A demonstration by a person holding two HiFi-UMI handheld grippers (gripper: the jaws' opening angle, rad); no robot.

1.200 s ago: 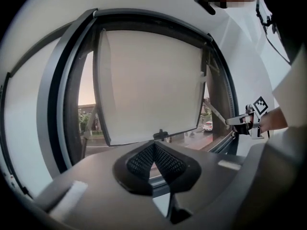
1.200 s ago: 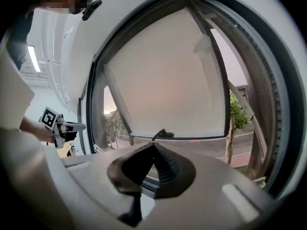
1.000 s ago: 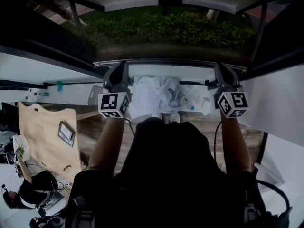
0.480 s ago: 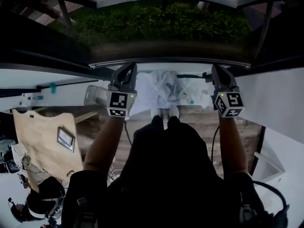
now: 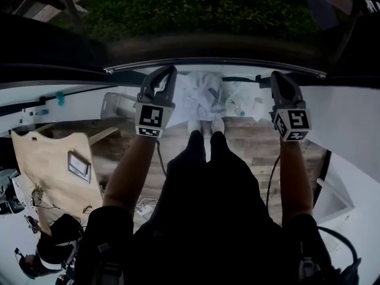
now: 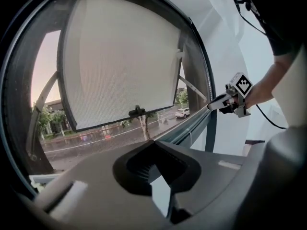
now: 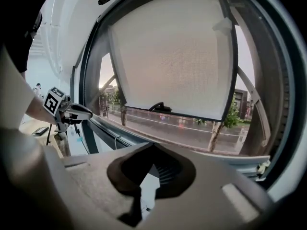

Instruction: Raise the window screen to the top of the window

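The pale mesh window screen (image 6: 124,61) covers the upper part of the window, and its dark bottom bar with a small black handle (image 6: 137,111) hangs above the sill. The screen (image 7: 172,51) and handle (image 7: 160,107) also show in the right gripper view. My left gripper (image 5: 169,71) is shut and empty, pointing at the window frame (image 5: 214,62) on the left. My right gripper (image 5: 276,76) is likewise shut with nothing in it, at the frame's right. Each gripper view catches the other gripper: the right gripper (image 6: 213,107) and the left gripper (image 7: 88,113), both below the screen's bottom bar.
Outside is a green hedge (image 5: 202,16) and a wet street with trees. On the wooden floor under the window lie white bags (image 5: 208,97). A tan board (image 5: 56,165) leans at the left. White walls flank the window.
Both grippers have come down, away from the screen's bottom bar, and stayed shut. The head view has tilted lower, showing less of the hedge.
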